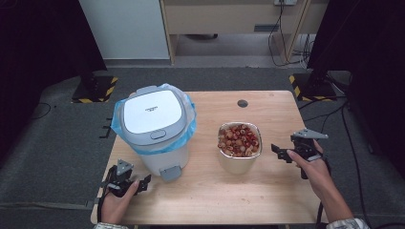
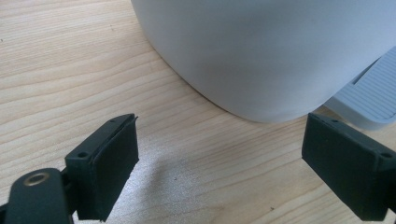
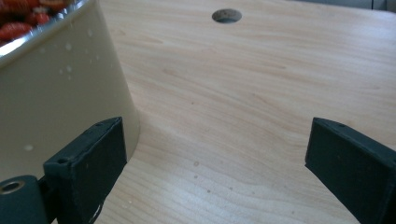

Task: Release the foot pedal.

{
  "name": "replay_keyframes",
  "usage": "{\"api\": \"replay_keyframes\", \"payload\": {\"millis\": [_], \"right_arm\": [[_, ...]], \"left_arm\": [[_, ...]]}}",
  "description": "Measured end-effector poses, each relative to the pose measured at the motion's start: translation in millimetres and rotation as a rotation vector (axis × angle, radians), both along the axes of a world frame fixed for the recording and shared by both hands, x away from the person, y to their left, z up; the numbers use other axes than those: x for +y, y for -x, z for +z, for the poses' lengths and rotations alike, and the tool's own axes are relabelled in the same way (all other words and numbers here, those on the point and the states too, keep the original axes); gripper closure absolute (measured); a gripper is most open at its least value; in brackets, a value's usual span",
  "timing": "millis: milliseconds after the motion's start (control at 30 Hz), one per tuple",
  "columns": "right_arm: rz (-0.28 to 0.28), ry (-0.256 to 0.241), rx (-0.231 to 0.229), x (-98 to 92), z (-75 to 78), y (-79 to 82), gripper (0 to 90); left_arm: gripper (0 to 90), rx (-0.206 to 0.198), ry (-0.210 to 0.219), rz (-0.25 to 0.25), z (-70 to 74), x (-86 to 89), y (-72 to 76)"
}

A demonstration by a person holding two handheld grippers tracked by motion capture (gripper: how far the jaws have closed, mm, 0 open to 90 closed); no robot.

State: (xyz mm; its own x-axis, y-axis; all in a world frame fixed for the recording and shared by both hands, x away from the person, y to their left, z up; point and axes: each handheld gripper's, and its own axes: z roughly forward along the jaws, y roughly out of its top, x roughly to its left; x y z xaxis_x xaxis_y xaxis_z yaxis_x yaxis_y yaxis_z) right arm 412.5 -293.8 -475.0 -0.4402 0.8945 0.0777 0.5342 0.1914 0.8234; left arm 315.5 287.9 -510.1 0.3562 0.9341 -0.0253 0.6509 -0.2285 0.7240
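Two hand-held grippers are sitting low over the surface [image 1: 210, 191], one in each of my hands, and both are standing with jaws wide apart and nothing between them. My right hand-held gripper [image 1: 282, 153] is waiting just beside the metal container [image 1: 239, 160] of red and pale food scraps [image 1: 239, 139]; in the right gripper view its one jaw is almost brushing the container's wall [image 3: 60, 93], though I cannot tell if it is touching. The container is lying to the left of that gripper, so my right hand [image 1: 315, 167] is clearly the nearer one, with the forearm coming in from the lower right and the jaws pointing left across the wood. My left hand-held gripper [image 1: 143, 183] is pointing right toward the foot of the pedal bin [image 1: 153, 119], whose lid is closed and whose blue liner [image 1: 191, 119] is spilling over the rim. The grey pedal [image 2: 369, 93] is lying just ahead and to the right of my left jaws, the bin's white body [image 2: 271, 51] directly in front. I judge the pedal press and the container grasp are both not yet begun
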Motion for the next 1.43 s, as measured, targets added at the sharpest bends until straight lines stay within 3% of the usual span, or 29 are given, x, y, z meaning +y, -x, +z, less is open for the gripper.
{"api": "replay_keyframes", "payload": {"millis": [333,533,600,733,867,900,1033,1433], "right_arm": [[0.005,0.037,0.064,8.8,-15.8,-5.7,4.6],[-0.086,0.075,0.101,6.3,-30.9,-18.6,4.8],[-0.122,0.063,0.117,2.8,-40.6,-21.6,5.2],[-0.158,0.082,0.147,0.6,-52.8,-22.7,5.3],[-0.157,0.100,0.163,-0.1,-61.6,-20.3,5.1],[-0.162,0.115,0.143,0.4,-63.8,-19.0,5.2],[-0.156,0.140,0.137,3.1,-64.5,-17.1,4.0],[-0.139,0.142,0.142,20.0,-64.7,-10.7,1.6]], "left_arm": [[9.9,0.019,-0.015,0.019,-5.5,5.5,-7.8],[9.9,0.036,-0.013,0.032,-11.3,11.8,-15.3],[9.7,0.039,-0.012,0.033,-14.2,14.8,-19.4],[8.8,0.039,-0.019,0.024,-16.8,16.3,-23.7],[8.1,0.049,-0.019,0.028,-19.5,17.6,-25.9],[8.0,0.054,-0.019,0.028,-20.0,17.4,-26.1],[7.0,0.052,-0.039,0.016,-21.3,15.7,-26.5],[2.9,0.030,-0.045,0.010,-24.5,17.5,-27.4]]}}
